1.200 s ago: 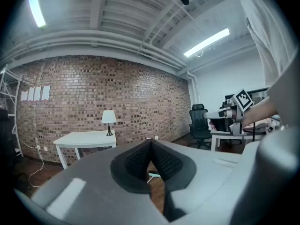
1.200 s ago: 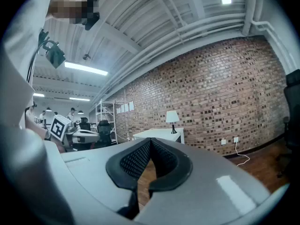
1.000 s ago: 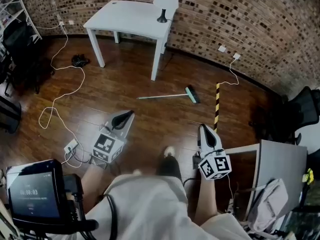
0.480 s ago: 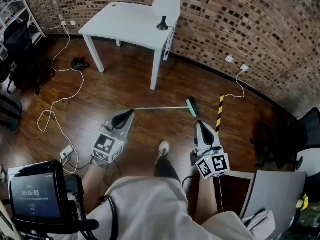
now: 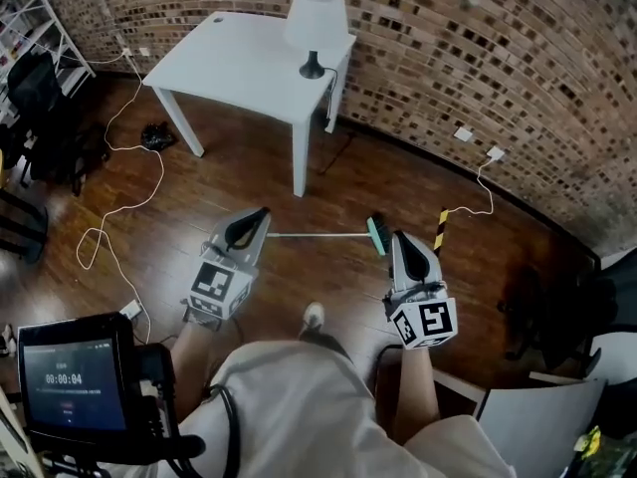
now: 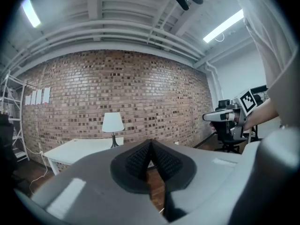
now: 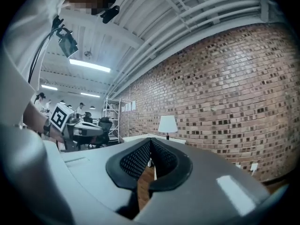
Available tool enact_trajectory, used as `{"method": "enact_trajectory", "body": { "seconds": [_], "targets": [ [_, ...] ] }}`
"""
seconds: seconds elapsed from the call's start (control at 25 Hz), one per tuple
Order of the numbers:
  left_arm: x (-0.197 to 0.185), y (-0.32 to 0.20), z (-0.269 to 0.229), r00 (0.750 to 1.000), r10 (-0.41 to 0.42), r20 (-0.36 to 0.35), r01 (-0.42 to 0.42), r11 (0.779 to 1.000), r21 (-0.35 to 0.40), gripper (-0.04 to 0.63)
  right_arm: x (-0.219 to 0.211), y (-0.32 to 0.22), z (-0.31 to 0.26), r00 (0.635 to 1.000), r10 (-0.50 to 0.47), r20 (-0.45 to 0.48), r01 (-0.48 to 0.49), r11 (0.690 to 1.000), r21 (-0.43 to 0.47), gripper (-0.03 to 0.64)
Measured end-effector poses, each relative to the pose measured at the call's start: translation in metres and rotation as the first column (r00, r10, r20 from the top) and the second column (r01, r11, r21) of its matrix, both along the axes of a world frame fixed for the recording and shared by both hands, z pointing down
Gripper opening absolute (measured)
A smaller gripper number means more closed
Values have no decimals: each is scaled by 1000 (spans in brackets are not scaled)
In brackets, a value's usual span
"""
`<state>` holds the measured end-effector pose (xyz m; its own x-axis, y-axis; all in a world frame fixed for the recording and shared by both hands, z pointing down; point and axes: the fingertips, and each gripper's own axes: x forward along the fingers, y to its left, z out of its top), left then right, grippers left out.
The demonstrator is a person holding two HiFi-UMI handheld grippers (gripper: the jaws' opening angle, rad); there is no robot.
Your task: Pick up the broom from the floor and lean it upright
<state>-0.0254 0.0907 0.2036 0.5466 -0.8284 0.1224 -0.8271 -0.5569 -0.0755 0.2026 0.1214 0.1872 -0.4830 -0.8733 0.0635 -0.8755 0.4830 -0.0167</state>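
L gripper (image 5: 255,217) & R gripper (image 5: 402,239) closed, empty; broom (image 5: 318,234) on floor (image 5: 239,172), prob. untouched.

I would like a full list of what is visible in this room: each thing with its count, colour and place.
broom: one, pale handle and green head, lying on the wood floor in front of the person
table: one, white, by the brick wall
lamp: one, white shade on a black base, on the table's right corner
cables: several, white, on the floor at left
striped post: one, yellow and black, right of the broom head
wall sockets: two, white, low on the wall at right
screen device: one, black, lower left
shoe: one, pale, on the floor
left hand-held gripper: one, grey, shut, empty
right hand-held gripper: one, grey, shut, empty
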Motion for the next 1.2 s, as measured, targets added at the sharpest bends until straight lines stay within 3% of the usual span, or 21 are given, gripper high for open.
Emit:
{"method": "enact_trajectory", "body": {
  "seconds": [0.36, 0.8, 1.08, 1.2],
  "targets": [
    [5, -58, 5, 1000, -20, 13, 21, 1000, -12, 0, 22, -56, 1, 999, -18, 37, 19, 999, -31, 14],
    [-27, -77, 20, 1000, 22, 1, -22, 998, -52, 0, -6, -78, 6, 998, 43, 42, -41, 998, -46, 14],
    [-42, -85, 30, 1000, 12, -9, -13, 998, -66, 0, -17, -85, 12, 1000, 20, 8, -20, 998, -65, 14],
    [-52, -91, 31, 1000, -11, -17, 10, 998, -65, 0, -28, -90, 5, 999, -32, 29, 33, 998, -51, 14]
  ]
}}
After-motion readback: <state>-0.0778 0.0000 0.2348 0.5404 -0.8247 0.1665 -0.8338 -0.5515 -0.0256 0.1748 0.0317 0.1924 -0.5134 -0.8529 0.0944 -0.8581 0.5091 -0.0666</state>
